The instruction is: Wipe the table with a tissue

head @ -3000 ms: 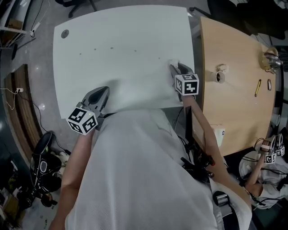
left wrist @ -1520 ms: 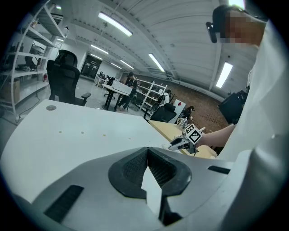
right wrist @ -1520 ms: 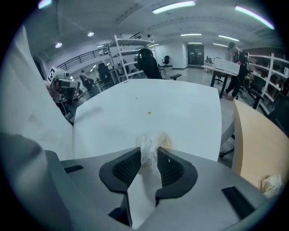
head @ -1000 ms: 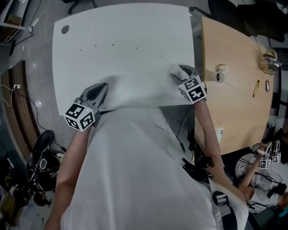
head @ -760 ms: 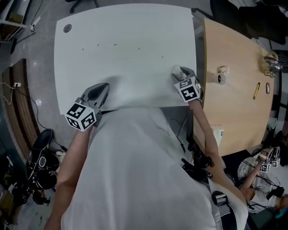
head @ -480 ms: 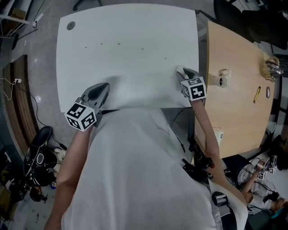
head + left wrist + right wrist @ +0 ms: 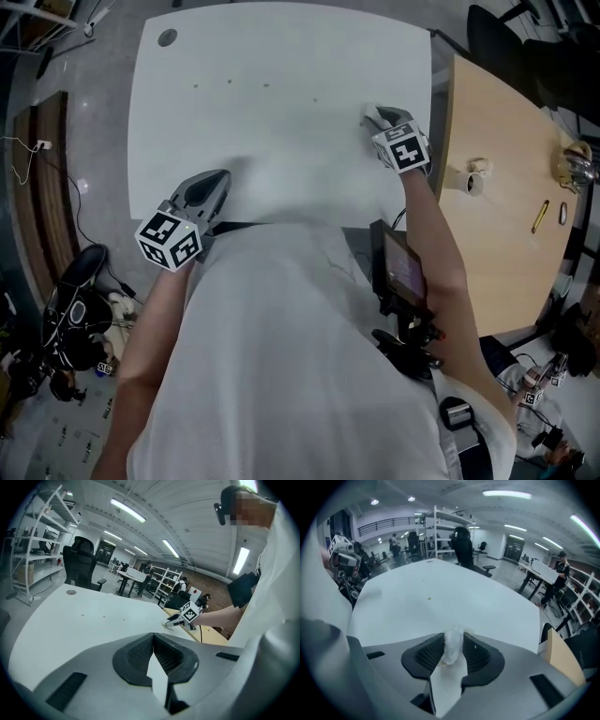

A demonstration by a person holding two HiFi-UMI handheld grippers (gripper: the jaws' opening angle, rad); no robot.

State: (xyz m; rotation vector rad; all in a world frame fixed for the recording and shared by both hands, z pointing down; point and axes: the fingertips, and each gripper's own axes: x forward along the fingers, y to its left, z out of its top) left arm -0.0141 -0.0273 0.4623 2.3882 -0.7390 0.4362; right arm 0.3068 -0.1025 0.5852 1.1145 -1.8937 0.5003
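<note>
While the left gripper (image 7: 153,641) has its jaws together, empty, the right gripper (image 7: 452,651), jaws just closing, clenches the tissue (image 7: 453,644).

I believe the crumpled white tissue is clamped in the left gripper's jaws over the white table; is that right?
Not quite: the tissue is clamped in the right gripper's jaws over the white table, as the right gripper view shows.

No legible txt, nums or brands; only b/w square marker patterns on left cube (image 7: 170,240) & right cube (image 7: 403,150).
</note>
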